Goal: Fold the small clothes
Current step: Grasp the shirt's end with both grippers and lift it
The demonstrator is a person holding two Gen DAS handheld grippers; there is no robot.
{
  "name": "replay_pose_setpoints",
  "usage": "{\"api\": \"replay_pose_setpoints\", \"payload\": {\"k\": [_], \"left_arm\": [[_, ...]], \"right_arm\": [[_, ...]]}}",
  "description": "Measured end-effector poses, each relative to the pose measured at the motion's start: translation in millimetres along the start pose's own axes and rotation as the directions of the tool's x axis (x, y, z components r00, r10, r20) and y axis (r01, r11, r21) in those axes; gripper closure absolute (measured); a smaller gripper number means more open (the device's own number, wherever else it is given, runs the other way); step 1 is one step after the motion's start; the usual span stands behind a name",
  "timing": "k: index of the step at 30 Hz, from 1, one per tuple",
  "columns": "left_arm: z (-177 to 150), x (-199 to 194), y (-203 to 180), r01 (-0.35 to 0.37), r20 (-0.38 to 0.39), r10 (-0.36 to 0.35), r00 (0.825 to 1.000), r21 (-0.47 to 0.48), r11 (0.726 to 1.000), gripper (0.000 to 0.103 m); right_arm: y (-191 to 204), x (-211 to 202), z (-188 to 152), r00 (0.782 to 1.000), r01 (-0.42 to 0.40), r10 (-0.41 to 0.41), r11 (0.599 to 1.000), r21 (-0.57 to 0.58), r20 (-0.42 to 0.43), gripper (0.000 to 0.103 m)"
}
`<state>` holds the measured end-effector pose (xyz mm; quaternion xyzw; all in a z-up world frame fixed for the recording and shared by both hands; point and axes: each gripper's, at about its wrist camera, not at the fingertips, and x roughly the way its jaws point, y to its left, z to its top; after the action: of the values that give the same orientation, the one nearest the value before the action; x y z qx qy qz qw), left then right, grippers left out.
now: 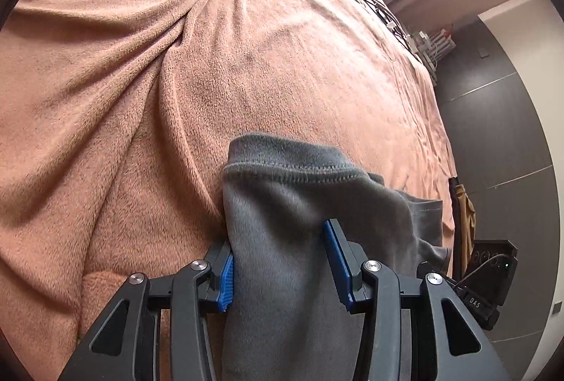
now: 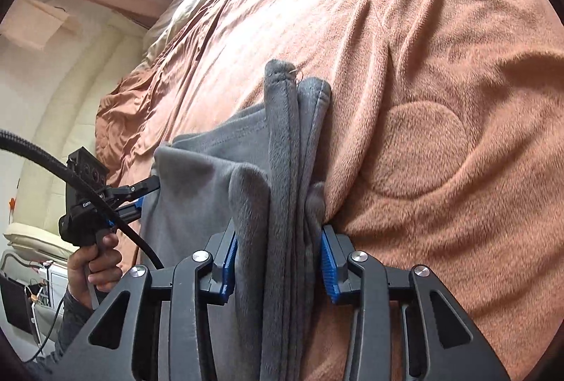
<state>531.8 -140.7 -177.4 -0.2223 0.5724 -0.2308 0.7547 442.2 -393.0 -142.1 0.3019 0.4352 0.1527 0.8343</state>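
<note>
- The left gripper (image 1: 280, 261) has its blue pads (image 1: 336, 256) clamped on a bunch of the grey garment (image 1: 282, 197); the cloth fills the gap between them and stands up past the fingertips, with a stitched hem across its far edge.
- The right gripper (image 2: 280, 263) is clenched on the same grey garment (image 2: 282, 148), its pads (image 2: 329, 270) pressing a thick stack of folds that runs upright between them and ends in two rounded, hemmed edges on the far side.
- The garment hangs between the two grippers, just above the near part of the blanket (image 1: 141, 81). In the right wrist view it spreads leftward from the clamped folds toward the other gripper (image 2: 141, 196), which grips its left edge.
- A person's hand (image 2: 93, 263) holds that gripper's handle at the lower left, with a black braided cable (image 2: 70, 169) running past it.
- The brown fleece blanket (image 2: 440, 99) covers the bed, creased in long ridges, with a round patch pressed into its pile to the right of the garment.
- Dark floor tiles (image 1: 493, 120) show past the bed's right edge in the left wrist view.
</note>
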Motion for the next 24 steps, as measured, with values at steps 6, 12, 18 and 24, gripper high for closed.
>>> {"api": "replay_pose_setpoints", "payload": {"k": [6,12,18,24], "left_arm": [[12,8,6,-0.001,0.029,0.003,1.0,-0.063,0.998,0.089],[6,-17,1,0.05,0.08,-0.046,0.996,-0.048,0.998,0.097],[0,-49,-14,0.092,0.118,-0.09,0.989,-0.008,0.996,0.097],[-12,-80,-28,0.117,0.154,-0.118,0.981,0.017,0.993,0.097]], "right_arm": [[18,-1,-3,0.997,0.072,-0.071,0.997,-0.037,0.025,0.086],[44,-23,-19,0.989,0.127,-0.118,0.987,-0.095,0.092,0.089],[67,-45,-40,0.984,0.139,-0.121,0.981,-0.138,0.132,0.09],[88,-84,-66,0.976,0.155,-0.117,0.967,-0.204,0.185,0.09]]}}
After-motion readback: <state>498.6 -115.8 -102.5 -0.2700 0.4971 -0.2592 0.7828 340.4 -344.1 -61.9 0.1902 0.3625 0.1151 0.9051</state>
